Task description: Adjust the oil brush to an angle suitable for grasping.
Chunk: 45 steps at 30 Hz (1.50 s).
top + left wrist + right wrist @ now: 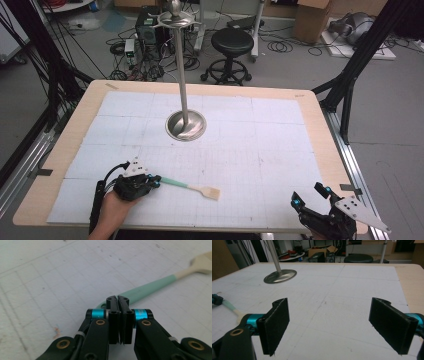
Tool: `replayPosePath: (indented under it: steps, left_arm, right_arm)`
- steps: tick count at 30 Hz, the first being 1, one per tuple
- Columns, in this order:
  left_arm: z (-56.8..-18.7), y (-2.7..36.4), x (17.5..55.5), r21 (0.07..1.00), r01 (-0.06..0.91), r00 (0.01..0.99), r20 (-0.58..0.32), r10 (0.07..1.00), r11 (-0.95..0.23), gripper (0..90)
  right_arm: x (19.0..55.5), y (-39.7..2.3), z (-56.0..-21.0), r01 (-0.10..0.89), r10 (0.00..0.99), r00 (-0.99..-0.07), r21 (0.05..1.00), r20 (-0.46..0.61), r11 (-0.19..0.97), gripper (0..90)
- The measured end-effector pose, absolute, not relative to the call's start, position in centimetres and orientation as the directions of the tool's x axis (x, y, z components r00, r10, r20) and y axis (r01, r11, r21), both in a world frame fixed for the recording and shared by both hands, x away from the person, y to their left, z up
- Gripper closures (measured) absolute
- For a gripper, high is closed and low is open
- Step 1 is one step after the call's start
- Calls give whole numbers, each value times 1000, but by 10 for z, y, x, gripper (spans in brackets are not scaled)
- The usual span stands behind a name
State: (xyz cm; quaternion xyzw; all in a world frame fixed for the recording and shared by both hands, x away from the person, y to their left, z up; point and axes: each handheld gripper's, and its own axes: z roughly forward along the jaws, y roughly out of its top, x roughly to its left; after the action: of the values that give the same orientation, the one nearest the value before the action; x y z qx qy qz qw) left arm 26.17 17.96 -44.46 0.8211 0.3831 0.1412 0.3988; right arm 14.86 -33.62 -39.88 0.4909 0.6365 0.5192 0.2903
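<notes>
Mint-green and pale wood, the spatula [192,187] lies flat on the bench [60,150] mat near its front edge, long axis running nine to three o'clock, blade toward three. The left hand-held gripper [156,181] has its jaws pressed together at the green handle's tip, apparently pinching it. The right hand-held gripper [310,196] waits wide open and empty, well apart at three o'clock. A metal stand [185,125] rises at twelve o'clock.

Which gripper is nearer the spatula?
Left. The left gripper is shut on the spatula handle's end; the right gripper sits open, well off toward its blade side.
</notes>
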Motion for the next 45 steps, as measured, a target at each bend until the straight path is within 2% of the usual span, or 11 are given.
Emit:
replayPosePath:
  steps: [5,10,12,13,16,17,18,25,26,32,45]
  left_arm:
    - [-445,180,268,774,513,645,-63,762,-371,867]
    - [-437,194,269,813,503,620,-103,778,-293,847]
    - [-432,201,266,839,472,634,-108,766,-272,775]
    - [-429,205,264,855,451,643,-114,757,-254,775]
    - [-422,215,259,898,397,672,-141,727,-193,596]
    - [-420,218,257,907,384,677,-151,720,-171,491]
    - [-418,221,255,915,369,680,-148,719,-161,491]
    - [-413,242,246,962,264,662,-133,737,-63,171]
    - [-412,245,245,967,252,659,-136,740,-47,154]
    - [-410,263,231,976,215,645,-175,744,42,177]
    - [-410,277,224,974,210,644,-201,738,82,196]
  right_arm:
    - [150,-336,-399,323,926,-353,946,131,-11,149]
    - [149,-336,-399,322,927,-353,947,130,-10,150]
    - [149,-335,-399,322,926,-354,947,131,-11,150]
    - [149,-335,-399,322,926,-354,947,131,-11,150]
    - [151,-331,-399,325,922,-364,946,129,-3,150]
    - [153,-327,-399,329,920,-370,944,131,-3,150]
    - [153,-327,-399,329,920,-370,944,131,-3,150]
    - [164,-303,-393,324,891,-436,946,127,25,150]
    - [167,-299,-393,320,884,-451,947,122,33,149]
    - [179,-278,-394,329,860,-498,942,112,67,149]
    - [185,-268,-404,362,847,-524,923,87,130,156]
